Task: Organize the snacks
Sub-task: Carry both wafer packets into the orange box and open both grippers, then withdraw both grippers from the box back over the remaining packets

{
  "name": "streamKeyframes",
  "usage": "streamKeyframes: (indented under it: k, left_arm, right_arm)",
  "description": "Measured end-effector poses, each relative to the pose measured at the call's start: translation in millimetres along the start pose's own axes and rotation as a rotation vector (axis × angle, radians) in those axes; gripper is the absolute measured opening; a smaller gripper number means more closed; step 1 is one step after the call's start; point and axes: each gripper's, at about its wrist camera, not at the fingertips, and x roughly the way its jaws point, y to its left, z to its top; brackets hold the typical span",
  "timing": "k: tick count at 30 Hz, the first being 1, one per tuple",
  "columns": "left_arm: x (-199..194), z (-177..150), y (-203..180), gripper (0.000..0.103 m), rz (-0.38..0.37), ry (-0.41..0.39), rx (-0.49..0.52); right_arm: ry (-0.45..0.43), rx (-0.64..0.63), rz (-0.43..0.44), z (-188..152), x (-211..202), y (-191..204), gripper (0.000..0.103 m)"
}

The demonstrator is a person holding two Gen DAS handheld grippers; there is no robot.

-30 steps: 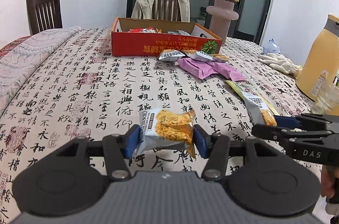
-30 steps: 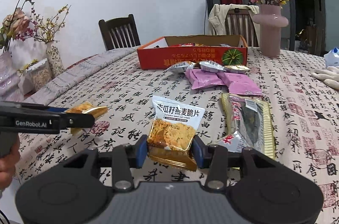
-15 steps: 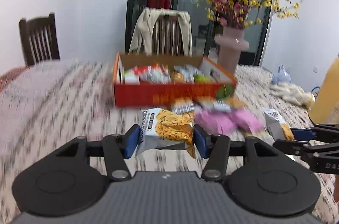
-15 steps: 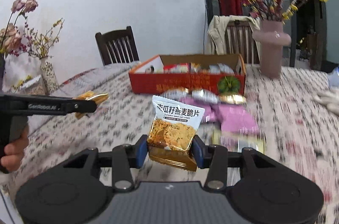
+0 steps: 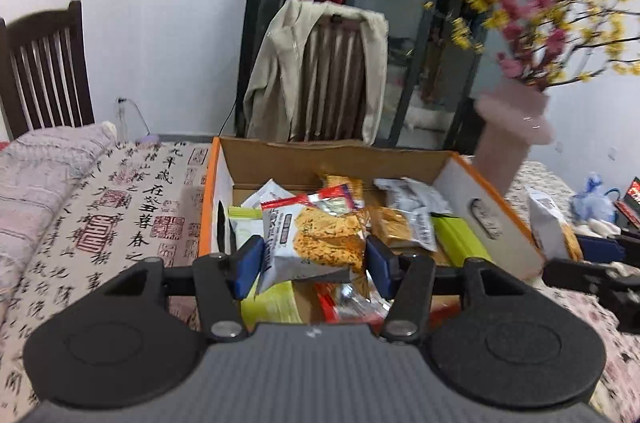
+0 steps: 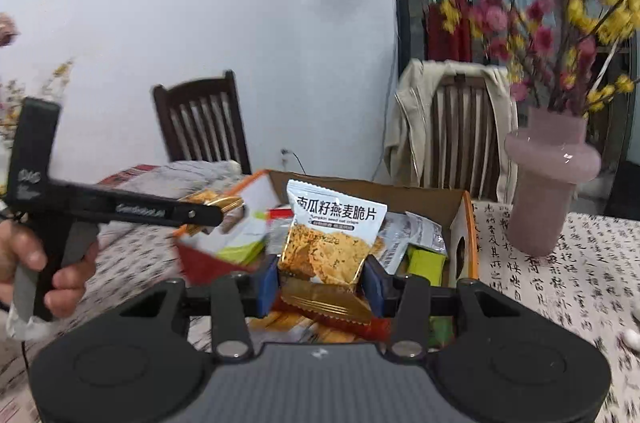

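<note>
orange box [image 5: 486, 219] | mixed snack packets [image 5: 408, 219] inside | on table [image 5: 132, 219]

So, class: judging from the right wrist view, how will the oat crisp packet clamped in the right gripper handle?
Probably light: the oat crisp packet stands upright in the right gripper. Likely crinkly and pliable, since its gold foil edge bends below the pads. The crisps look brittle; squeezing may crush them.

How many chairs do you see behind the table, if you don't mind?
2: a bare dark chair at left, and one draped with a beige jacket behind the box.
</note>
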Motion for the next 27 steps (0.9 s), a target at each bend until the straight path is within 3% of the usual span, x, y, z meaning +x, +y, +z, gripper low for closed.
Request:
streamKeyframes:
  k: [7, 11, 14, 15, 21, 27]
  left_arm:
    - [37.7, -1.1, 4.5, 0.061, 0.016, 0.045, -0.004]
    - [41.6, -4.3, 4.3, 0.08, 0.023, 0.041, -0.007]
    - [38.0, -2.7, 2.2, 0.08, 0.017, 0.047, -0.011]
    - [34.7, -1.9, 1.2, 0.08, 0.017, 0.045, -0.006]
    - [10.6, 4.2, -6.6, 0.082, 0.029, 0.018, 0.018]
    - [-34.0, 5.4, -22.9, 0.086, 0.026, -0.022, 0.034]
  right_arm:
    - [0.133, 0.038, -0.08, 9.8, 95.7, -40.9, 0.043]
    - [0.174, 0.068, -0.035, 8.8, 125.7, -44.1, 0.045]
    - [0.191, 0.073, 0.01, 9.3, 142.8, -32.2, 0.063]
    - [0.194, 0.071, 0.005, 10.1, 144.6, -28.9, 0.068]
    - [0.164, 0.062, -0.012, 12.3, 126.1, -19.4, 0.068]
    - [0.121, 0.068, -0.036, 19.4, 78.6, -21.6, 0.07]
